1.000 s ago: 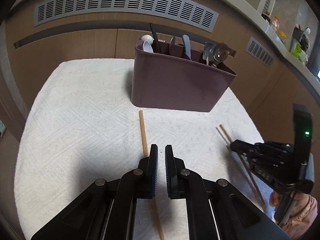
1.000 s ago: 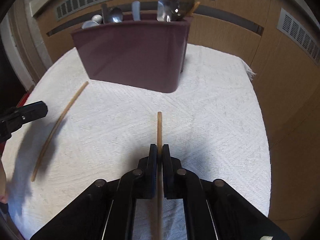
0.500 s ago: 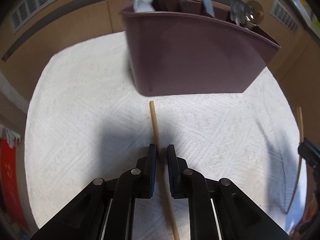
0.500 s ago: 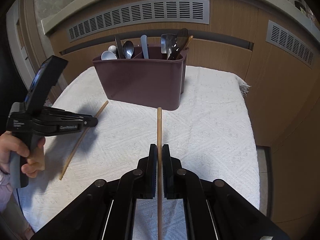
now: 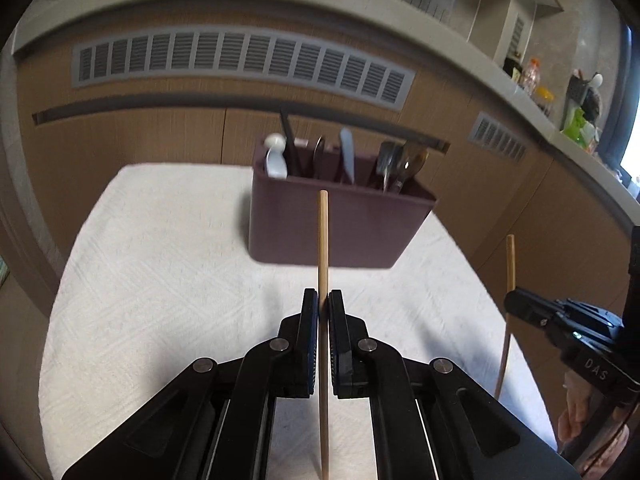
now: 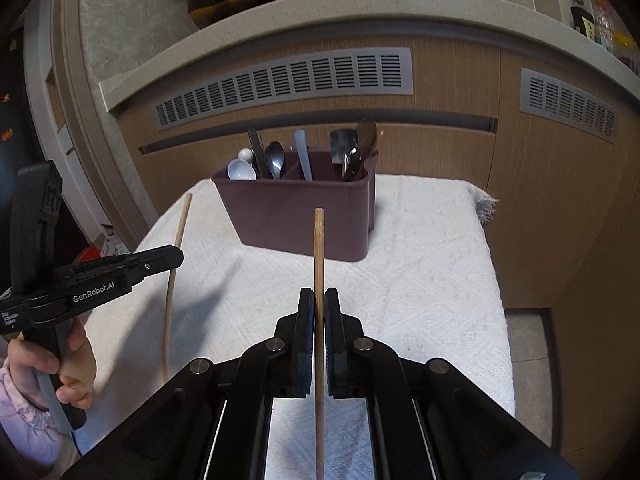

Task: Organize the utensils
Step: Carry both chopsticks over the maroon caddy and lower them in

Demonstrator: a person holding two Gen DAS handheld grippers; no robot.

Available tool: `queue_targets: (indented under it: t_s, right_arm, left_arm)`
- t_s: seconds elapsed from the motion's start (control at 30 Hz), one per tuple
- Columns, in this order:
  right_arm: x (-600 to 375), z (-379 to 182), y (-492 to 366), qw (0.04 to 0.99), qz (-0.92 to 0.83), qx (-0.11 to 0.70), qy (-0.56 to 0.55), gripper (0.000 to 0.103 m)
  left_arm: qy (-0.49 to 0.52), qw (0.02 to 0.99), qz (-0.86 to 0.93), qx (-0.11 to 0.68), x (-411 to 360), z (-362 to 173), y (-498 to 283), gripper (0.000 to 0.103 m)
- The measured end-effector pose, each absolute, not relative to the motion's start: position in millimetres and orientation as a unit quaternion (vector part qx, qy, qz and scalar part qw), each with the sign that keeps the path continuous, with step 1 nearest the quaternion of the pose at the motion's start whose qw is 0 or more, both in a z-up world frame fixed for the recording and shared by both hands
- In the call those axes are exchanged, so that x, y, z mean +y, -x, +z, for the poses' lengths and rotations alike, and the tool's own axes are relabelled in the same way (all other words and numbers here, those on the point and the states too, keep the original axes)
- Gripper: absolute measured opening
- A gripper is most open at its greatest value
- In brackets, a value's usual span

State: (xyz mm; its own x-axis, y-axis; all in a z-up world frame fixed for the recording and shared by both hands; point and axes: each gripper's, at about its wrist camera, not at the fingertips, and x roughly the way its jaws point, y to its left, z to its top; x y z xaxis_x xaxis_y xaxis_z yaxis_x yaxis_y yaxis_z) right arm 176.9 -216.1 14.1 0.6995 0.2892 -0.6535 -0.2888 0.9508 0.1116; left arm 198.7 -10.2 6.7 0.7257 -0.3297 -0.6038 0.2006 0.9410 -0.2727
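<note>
Left gripper (image 5: 323, 300) clenched on one chopstick (image 5: 322, 240), raised in front of the maroon utensil caddy (image 5: 336, 232). Right gripper (image 6: 319, 300) clamped on a second chopstick (image 6: 319, 256), likewise lifted before the caddy, above the white cloth (image 6: 420, 280).

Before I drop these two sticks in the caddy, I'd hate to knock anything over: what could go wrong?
1. Each chopstick, left and right, is pinched by narrow tongs, left and right, with long ends free; it may pivot or slip.
2. The caddy is crowded with spoons; a tip could catch one.
3. The caddy stands loose on the cloth; a push might slide or tip it.
</note>
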Motion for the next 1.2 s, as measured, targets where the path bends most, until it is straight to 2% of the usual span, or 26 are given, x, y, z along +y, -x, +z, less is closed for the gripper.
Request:
queue_targets:
  t_s: [0.17,0.23,0.43,0.6,0.83,1.2]
  right_arm:
    - [-211,30,-183,0.927,0.171,0.333,-0.019,0.004]
    - [-210,47,-187,0.931,0.181,0.317,-0.027,0.004]
    - [-192,147,-207,0.961,0.18,0.212,0.015,0.004]
    - [-182,205,-235,0.976,0.167,0.134,0.033,0.004]
    - [-169,194,-288,0.978,0.147,0.142,0.035,0.004]
    - [-169,106,-342,0.955,0.137,0.259,0.033,0.004]
  left_arm:
    - [0.127,0.934,-0.167,0.289,-1,42,-210,0.005]
    - [0.134,0.939,-0.184,0.256,1,72,-213,0.005]
    - [0.119,0.958,-0.21,0.155,-1,171,-232,0.005]
    - [0.095,0.969,-0.196,0.114,-1,210,-260,0.005]
    - [0.092,0.97,-0.169,0.146,-1,182,-305,0.005]
    - [0.101,0.952,-0.167,0.237,-13,99,-357,0.005]
